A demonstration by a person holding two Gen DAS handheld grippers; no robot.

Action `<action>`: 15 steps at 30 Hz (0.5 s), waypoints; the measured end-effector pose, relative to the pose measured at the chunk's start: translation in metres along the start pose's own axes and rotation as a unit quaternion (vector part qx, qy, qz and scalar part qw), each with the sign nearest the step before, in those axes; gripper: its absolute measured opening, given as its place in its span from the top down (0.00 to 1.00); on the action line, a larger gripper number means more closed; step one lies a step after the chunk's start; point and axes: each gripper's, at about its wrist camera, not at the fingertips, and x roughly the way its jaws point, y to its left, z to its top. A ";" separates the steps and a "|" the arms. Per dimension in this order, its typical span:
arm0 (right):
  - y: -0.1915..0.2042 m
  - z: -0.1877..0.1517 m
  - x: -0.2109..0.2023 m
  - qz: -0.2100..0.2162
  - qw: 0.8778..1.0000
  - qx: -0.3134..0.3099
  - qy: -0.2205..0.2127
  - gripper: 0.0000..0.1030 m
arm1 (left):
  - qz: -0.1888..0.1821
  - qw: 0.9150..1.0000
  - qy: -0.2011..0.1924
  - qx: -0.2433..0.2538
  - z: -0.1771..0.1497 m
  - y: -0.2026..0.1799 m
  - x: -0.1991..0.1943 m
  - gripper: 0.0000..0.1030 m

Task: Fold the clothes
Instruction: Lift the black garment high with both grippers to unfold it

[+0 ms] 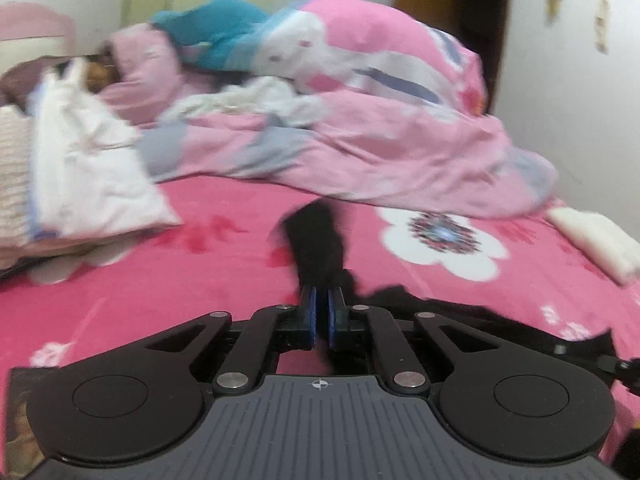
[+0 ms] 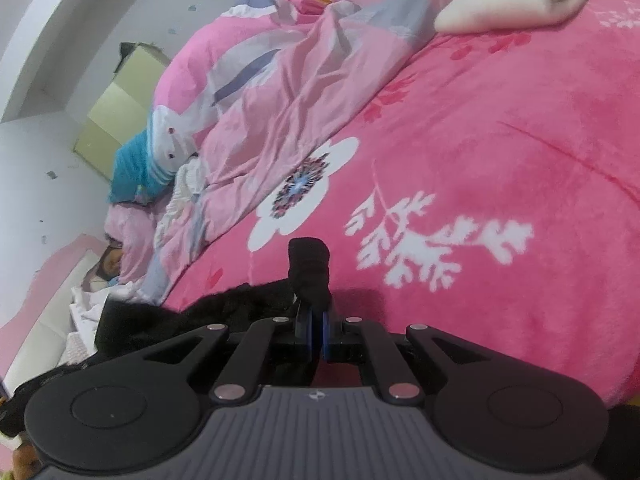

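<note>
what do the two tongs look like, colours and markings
Both match: left tongs and right tongs have matte black linkage arms with silver pivot pins, blue pads on the fingers, round black side housings, and a ribbed grey body bearing a small white crosshair mark.

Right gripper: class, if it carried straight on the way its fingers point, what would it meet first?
The right gripper, shut on black cloth, would probably meet the pink flowered bed cover first; depth is uncertain.

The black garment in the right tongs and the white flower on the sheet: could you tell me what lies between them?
Only bare pink sheet separates the black garment from the white flower, seen in the right wrist view.
</note>
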 end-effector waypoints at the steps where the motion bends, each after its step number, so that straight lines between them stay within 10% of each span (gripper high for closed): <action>1: -0.001 0.000 0.000 -0.007 1.000 0.002 -0.001 0.96 | 0.012 1.000 0.003 -0.006 -0.001 0.008 0.000 0.98; 8: -0.004 -0.001 0.001 -0.017 1.000 0.004 0.009 0.96 | 0.009 0.999 0.032 -0.020 -0.010 0.029 0.004 0.93; 15: -0.007 -0.002 0.003 -0.014 1.000 0.003 0.019 0.96 | -0.092 0.995 0.035 0.029 0.013 -0.019 0.031 0.42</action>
